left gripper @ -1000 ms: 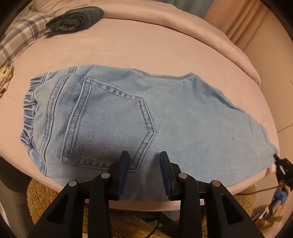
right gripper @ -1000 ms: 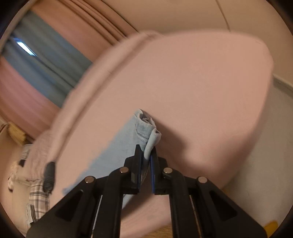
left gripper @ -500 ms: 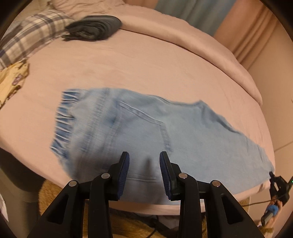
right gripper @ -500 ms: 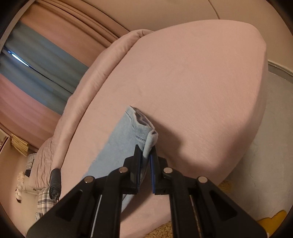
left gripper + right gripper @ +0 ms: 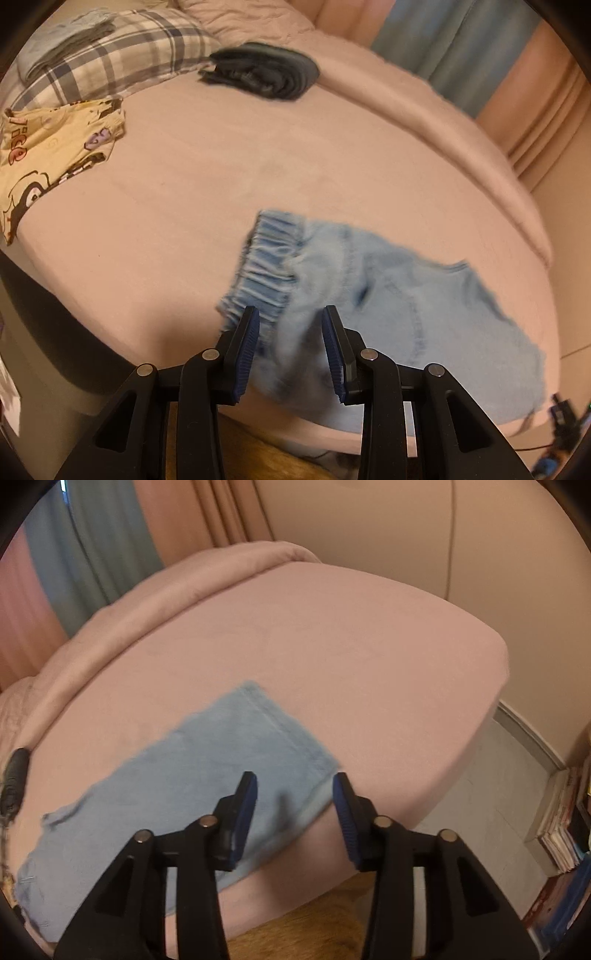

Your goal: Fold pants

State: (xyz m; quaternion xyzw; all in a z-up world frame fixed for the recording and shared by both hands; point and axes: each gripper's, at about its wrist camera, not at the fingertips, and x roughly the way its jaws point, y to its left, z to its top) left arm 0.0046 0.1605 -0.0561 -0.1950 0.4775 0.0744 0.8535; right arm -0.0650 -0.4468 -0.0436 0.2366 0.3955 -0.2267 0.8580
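Pink bedding covers the bed, a soft suede-like sheet with a rolled quilt along its far edge, before blue and salmon curtains. Light-blue denim pants lie flat along the bed's near edge, apparently already folded lengthwise, one leg on the other: the gathered elastic waistband points toward the bed's left side and the hemmed leg end toward its right corner, part of the cloth draping slightly over the edge. The left gripper hovers above the waistband corner with its fingers spread and nothing between them; the right gripper hangs over the leg hem, fingers likewise apart and empty. By this judgement the lengthwise fold is done, and the crosswise folds, hem to waist, remain. The denim looks stiff and faintly fuzzy, with stitched seams and a ruched band. At the bed's far left lie a plaid pillow, a dark folded garment and a yellow cartoon-print cloth.
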